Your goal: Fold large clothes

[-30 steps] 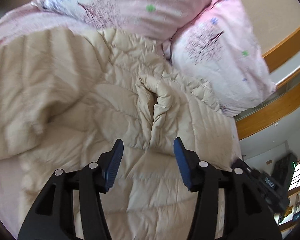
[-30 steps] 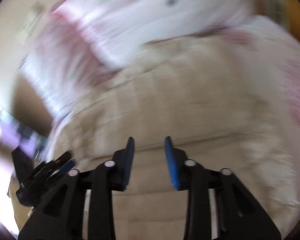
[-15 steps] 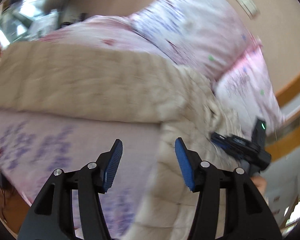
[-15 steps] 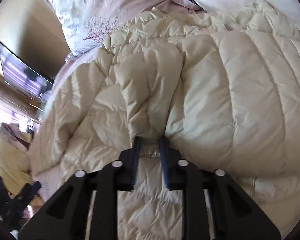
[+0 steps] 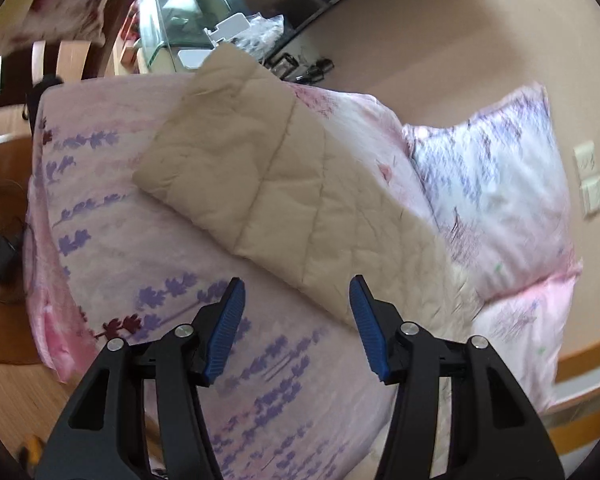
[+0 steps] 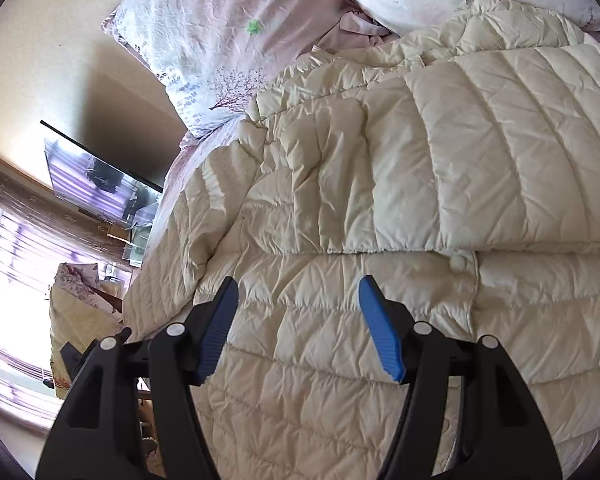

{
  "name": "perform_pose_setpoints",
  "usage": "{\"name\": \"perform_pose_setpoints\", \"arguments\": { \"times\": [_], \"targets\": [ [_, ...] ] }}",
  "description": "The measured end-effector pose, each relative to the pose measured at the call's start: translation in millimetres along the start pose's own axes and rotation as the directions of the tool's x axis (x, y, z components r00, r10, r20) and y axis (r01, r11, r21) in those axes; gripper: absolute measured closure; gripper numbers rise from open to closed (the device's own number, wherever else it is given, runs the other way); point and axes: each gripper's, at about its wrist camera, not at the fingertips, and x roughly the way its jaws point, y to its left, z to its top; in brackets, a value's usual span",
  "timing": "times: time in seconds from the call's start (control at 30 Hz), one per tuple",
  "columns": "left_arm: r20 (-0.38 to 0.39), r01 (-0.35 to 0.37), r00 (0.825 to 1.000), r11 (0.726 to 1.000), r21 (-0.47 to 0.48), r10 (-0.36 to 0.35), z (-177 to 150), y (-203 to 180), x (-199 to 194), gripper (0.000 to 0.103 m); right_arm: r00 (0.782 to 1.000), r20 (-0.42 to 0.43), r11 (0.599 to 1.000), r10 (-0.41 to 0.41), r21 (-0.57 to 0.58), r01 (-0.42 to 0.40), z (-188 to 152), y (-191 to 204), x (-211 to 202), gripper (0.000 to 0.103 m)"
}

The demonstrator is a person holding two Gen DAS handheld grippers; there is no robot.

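Observation:
A cream quilted down jacket [image 6: 400, 208] lies spread on the bed, with one sleeve folded across its front. My right gripper [image 6: 298, 300] is open and empty just above the jacket's body. In the left wrist view a long beige sleeve [image 5: 268, 176] of the jacket stretches out flat over the pink sheet. My left gripper [image 5: 296, 308] is open and empty, hovering above the sheet just short of the sleeve's near edge.
The bed [image 5: 112, 240] has a pink sheet with purple flower print. Two pink floral pillows [image 5: 496, 200] lean on the beige wall; they also show in the right wrist view [image 6: 236, 28]. A wall television [image 6: 100, 184] and a glass cabinet [image 5: 172, 24] stand past the bed. Wooden floor [image 5: 8, 392] lies beside it.
My right gripper was shut on a fold of the jacket half a second ago and has opened and let it go. My left gripper has swung left from the jacket's body toward the stretched sleeve.

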Motion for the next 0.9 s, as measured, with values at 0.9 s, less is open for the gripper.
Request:
{"name": "perform_pose_setpoints", "arguments": {
  "times": [0.9],
  "targets": [
    [0.089, 0.116, 0.992, 0.951, -0.285, -0.094, 27.5, 26.4, 20.8, 0.089, 0.999, 0.002, 0.999, 0.038, 0.032, -0.038, -7.6, -12.5, -0.4, 0.040]
  ]
}}
